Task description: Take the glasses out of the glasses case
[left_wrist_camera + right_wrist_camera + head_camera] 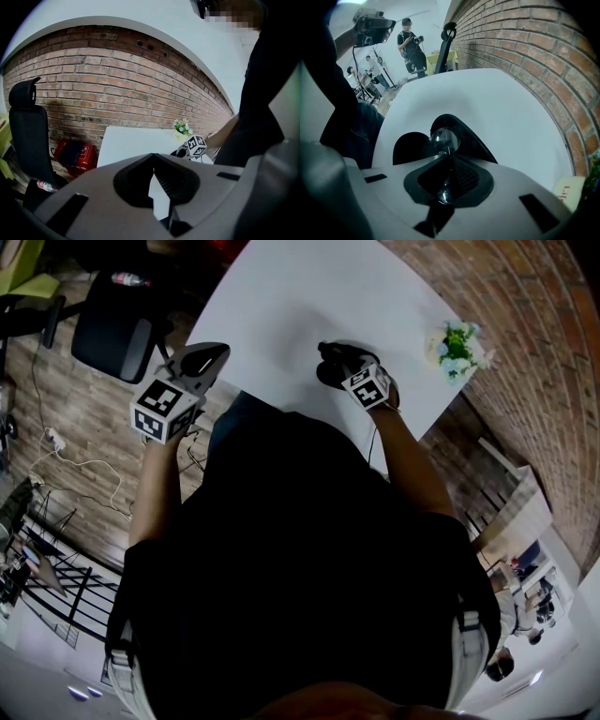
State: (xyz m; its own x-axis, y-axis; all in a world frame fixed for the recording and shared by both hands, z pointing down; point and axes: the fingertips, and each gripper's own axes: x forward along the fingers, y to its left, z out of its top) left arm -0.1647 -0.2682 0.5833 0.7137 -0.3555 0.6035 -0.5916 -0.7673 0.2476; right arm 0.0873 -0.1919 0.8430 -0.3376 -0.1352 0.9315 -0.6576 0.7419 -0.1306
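A black glasses case [474, 140] lies open on the white table [497, 108], right under my right gripper [449, 157]. That gripper is shut on the glasses [445, 139]: one clear lens sticks out past the jaw tips over the case, and more of the glasses shows between the jaws. In the head view the right gripper [330, 354] hangs over the dark case [330, 376] near the table's near edge. My left gripper [216, 354] is held off the table's left corner, shut and holding nothing; its jaw tips meet in the left gripper view [153, 158].
A small pot of flowers [457, 348] stands at the table's right end by the brick wall [525, 324]. A black office chair [112, 334] and a red bag [72, 154] sit left of the table. People stand in the background [412, 44].
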